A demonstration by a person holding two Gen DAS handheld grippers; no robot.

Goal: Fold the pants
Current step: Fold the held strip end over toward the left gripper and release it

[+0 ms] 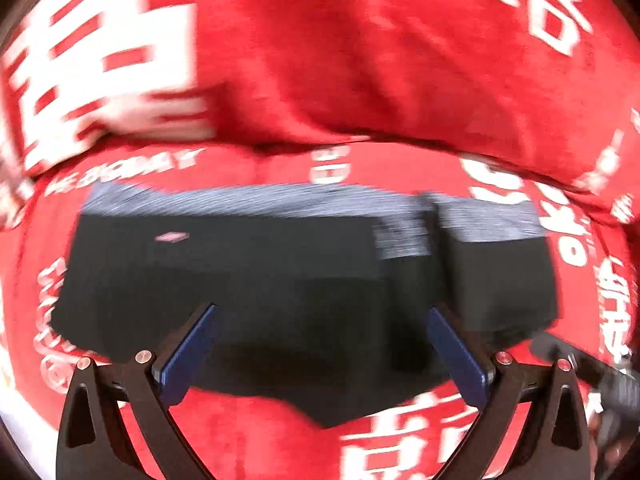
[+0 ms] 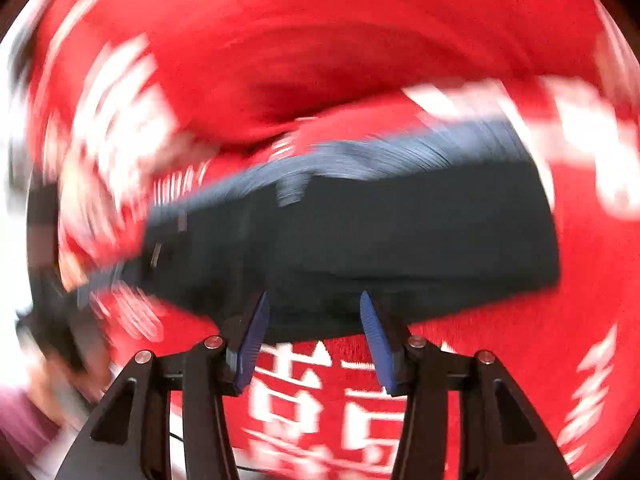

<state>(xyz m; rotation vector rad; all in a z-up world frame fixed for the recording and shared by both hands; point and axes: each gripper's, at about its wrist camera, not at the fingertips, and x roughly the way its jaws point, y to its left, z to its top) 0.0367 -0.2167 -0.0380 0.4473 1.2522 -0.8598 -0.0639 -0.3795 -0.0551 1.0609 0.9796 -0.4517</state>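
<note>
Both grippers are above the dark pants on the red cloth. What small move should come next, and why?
Probably lift both away and check the fold. The left gripper and right gripper are open with nothing between the pads, and the pants already lie as a compact dark block on the red cloth.

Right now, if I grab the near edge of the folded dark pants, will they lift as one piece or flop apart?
The dark pants are probably floppy: they lie as flat, soft layers on the red cloth. Lifted by one edge, the layers would likely sag and unfold. They look light, so a push may bunch them rather than slide them. Both grippers are open, holding nothing.
</note>
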